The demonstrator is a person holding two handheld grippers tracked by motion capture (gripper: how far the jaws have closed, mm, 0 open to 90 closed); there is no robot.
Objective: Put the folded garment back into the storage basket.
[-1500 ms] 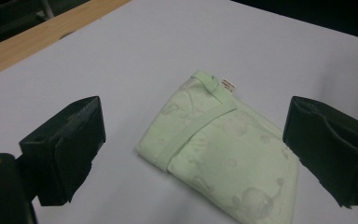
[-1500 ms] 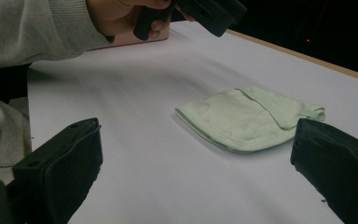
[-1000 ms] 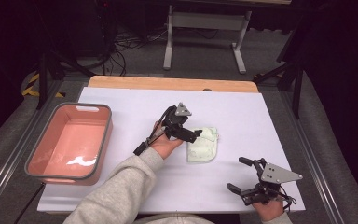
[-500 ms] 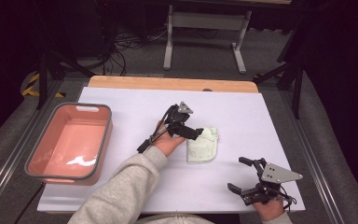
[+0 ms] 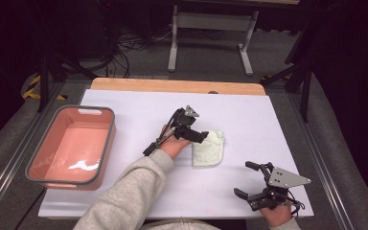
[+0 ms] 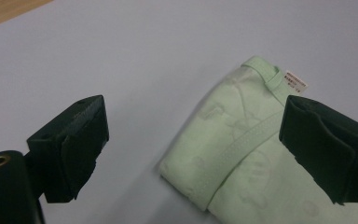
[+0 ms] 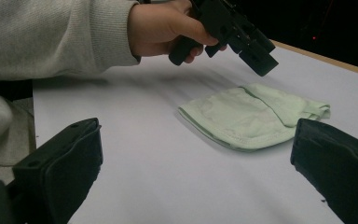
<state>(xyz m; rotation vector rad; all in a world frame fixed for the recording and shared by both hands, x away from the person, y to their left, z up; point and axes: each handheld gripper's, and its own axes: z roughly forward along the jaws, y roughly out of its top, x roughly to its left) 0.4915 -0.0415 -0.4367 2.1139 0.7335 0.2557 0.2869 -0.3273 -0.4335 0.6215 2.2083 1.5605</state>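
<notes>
One white sheet (image 5: pixel 124 191) is covering the table, with a strip of bare wood (image 5: pixel 172 86) showing along the far edge. Sitting on the sheet's left side is a pink tub (image 5: pixel 38 163) with a grey rim, nothing inside it. Lying near the middle, slightly right, is a pale green folded cloth (image 5: pixel 209 150), flat on the sheet, hem stitching and a small white tag (image 6: pixel 295 80) facing up at its far corner. Left gripper (image 5: pixel 201 135) is hovering just above the cloth's left edge, held by a hand (image 5: pixel 171 145) in a grey sleeve (image 5: pixel 124 201); its jaws are standing spread wide, one over bare sheet, one over the cloth, pinching nothing. Right gripper (image 5: pixel 244 179) is resting low at the near right corner, well apart from the cloth, jaws likewise spread, pointing toward it.
</notes>
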